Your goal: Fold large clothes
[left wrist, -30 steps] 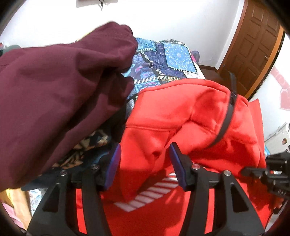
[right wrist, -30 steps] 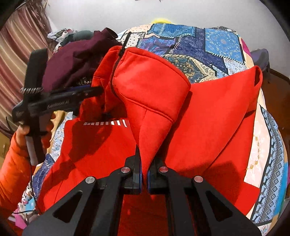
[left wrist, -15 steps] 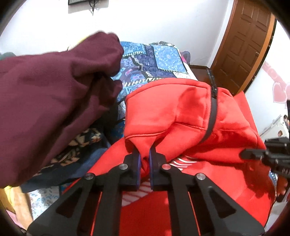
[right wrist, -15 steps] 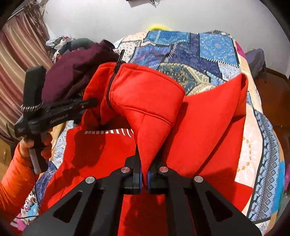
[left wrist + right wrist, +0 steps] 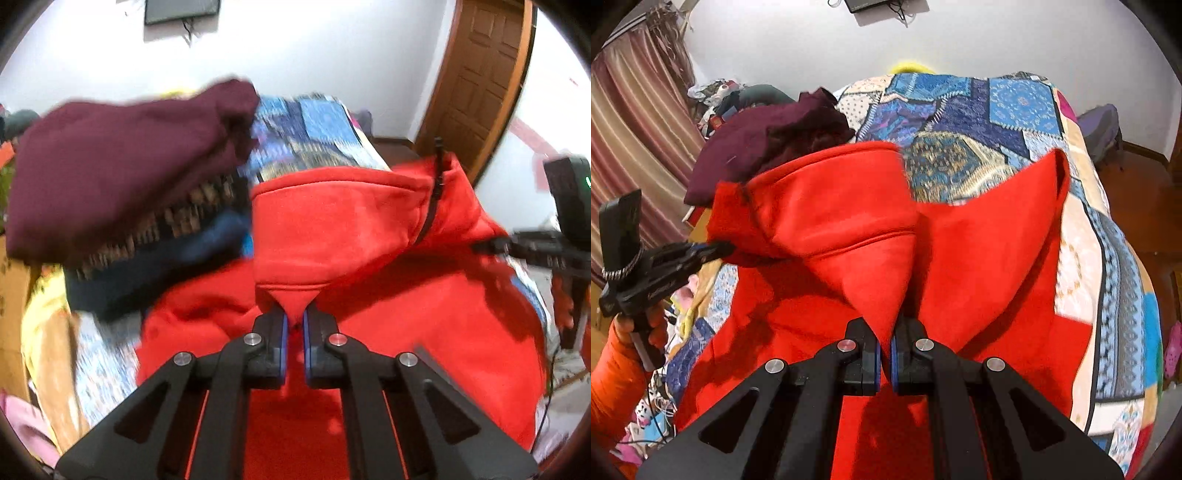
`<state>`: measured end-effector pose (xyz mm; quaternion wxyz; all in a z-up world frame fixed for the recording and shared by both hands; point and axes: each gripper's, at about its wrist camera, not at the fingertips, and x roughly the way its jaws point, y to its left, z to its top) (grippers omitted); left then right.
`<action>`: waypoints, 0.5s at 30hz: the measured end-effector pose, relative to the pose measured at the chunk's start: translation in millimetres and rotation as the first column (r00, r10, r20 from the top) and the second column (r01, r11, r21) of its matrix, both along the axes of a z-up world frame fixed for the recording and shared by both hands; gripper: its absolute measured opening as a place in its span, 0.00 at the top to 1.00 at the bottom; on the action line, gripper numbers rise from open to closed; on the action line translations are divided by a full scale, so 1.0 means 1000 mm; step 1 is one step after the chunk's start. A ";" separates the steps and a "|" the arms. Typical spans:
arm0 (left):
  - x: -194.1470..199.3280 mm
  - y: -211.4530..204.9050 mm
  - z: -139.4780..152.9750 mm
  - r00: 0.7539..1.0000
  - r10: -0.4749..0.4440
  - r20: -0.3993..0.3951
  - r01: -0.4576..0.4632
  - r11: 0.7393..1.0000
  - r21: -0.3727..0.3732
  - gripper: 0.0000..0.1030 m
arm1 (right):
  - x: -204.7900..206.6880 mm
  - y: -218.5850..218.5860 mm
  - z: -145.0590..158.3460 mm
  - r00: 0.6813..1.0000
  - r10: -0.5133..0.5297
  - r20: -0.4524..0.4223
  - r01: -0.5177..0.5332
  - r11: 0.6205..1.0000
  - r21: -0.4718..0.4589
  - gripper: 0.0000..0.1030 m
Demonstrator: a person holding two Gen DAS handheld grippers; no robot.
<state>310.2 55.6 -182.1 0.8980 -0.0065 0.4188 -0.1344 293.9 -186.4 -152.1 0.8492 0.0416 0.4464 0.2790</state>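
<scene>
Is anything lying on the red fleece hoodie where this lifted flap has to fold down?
Nothing visible lies on the red fleece hoodie. The maroon garment pile sits beside it, at its far left edge, off the fold area.

White walls, brown panelled door, striped curtain

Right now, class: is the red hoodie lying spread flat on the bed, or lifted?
Lifted. The left gripper and right gripper each pinch an edge of the red hoodie, raising it above the quilt.
</scene>
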 end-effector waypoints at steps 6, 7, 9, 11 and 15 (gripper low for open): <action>-0.040 -0.005 -0.041 0.991 -0.050 -0.125 0.057 0.997 0.050 0.94 | -0.020 -0.004 -0.012 1.000 -0.015 -0.004 0.015 0.998 -0.053 0.97; -0.045 -0.005 -0.046 0.988 -0.049 -0.149 0.059 0.996 0.062 0.93 | -0.023 -0.004 -0.014 1.000 -0.017 -0.005 0.016 0.998 -0.062 0.97; -0.052 -0.002 -0.054 0.984 -0.029 -0.176 0.044 0.996 0.077 0.91 | -0.029 -0.005 -0.013 1.000 -0.023 0.003 0.023 0.997 -0.069 0.96; -0.059 0.005 -0.056 0.983 0.004 -0.182 0.010 0.997 0.076 0.90 | -0.032 -0.009 -0.012 0.999 -0.038 0.000 0.037 0.997 -0.062 0.96; -0.067 0.032 -0.049 0.980 0.104 -0.172 -0.097 0.994 0.052 0.70 | -0.037 -0.014 -0.007 0.998 -0.055 -0.027 0.053 0.997 -0.054 0.95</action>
